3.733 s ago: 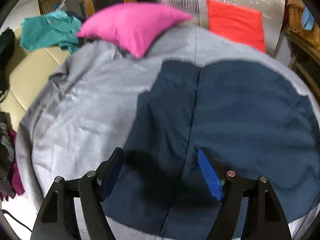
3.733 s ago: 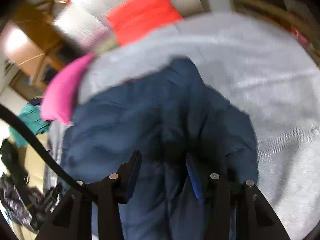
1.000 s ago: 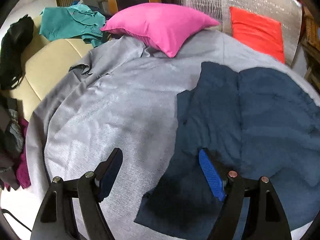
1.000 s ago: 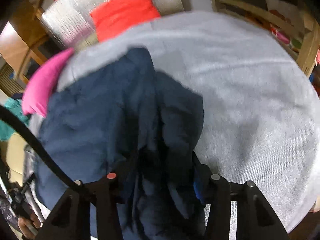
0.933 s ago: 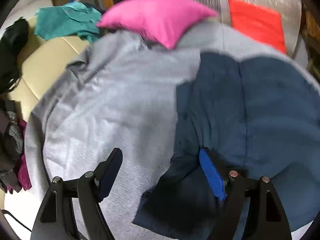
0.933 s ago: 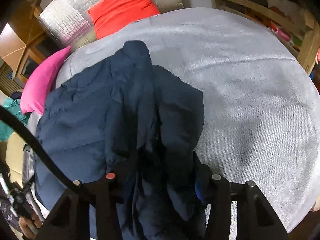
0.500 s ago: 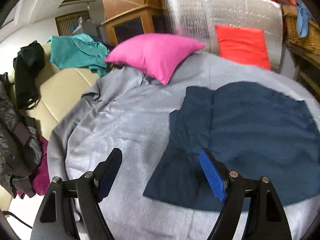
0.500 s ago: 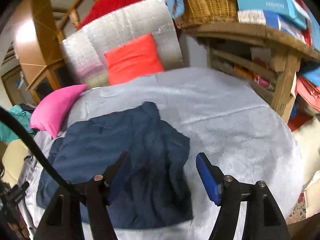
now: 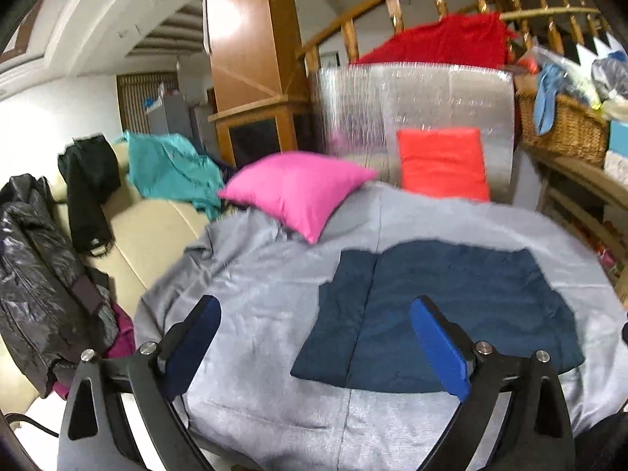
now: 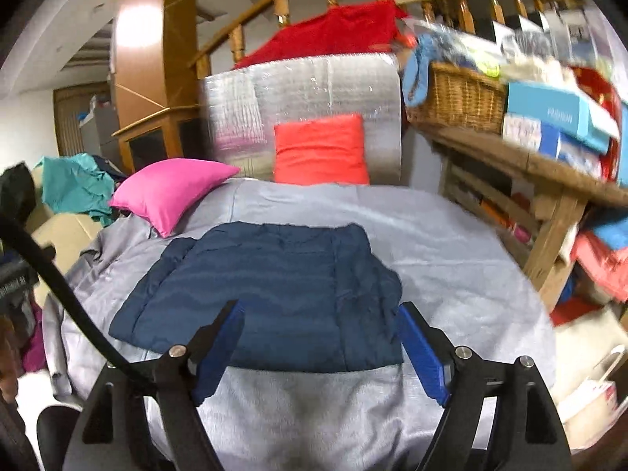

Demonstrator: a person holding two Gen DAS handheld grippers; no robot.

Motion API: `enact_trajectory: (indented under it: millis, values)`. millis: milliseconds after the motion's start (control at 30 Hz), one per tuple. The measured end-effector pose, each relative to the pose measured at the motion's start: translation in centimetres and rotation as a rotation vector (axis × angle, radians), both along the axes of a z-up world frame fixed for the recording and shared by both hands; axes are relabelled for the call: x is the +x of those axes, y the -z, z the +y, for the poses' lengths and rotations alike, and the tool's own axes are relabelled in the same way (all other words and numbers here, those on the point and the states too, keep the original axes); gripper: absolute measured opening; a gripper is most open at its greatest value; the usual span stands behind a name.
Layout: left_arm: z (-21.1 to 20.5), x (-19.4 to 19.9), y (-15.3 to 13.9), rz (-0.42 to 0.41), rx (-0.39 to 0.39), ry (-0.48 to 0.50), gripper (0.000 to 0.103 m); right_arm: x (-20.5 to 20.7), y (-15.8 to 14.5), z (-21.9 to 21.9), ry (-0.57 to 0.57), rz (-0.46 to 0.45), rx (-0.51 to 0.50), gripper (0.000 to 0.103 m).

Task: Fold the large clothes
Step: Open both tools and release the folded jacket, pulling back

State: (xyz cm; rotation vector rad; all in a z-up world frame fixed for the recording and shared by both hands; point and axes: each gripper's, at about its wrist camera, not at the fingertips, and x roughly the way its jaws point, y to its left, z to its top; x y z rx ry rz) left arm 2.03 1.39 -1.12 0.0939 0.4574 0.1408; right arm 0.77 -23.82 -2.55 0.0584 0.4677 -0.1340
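Navy padded jacket [image 10: 274,294] is lying folded into a flat rectangle near the front edge of the grey-covered bed [image 10: 451,235], so the folding is looking nearly done; left gripper [image 9: 314,345] and right gripper [image 10: 322,349] are hanging above it, jaws just widening, nothing between them; counting one jacket, two cushions
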Motion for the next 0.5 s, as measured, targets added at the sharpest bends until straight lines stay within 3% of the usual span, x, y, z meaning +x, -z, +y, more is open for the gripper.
enact_trajectory:
  millis: [267, 500]
  values:
    - [-1.3, -4.1, -3.4, -0.068, 0.003, 0.042, 0.1, -3.8, -3.4, 2.0, -0.006, -0.07, -0.011, 0.082]
    - [-2.4, -6.0, -5.0, -0.092, -0.001, 0.061, 0.101, -5.4, -5.6, 1.8, 0.024, -0.099, 0.053, 0.082]
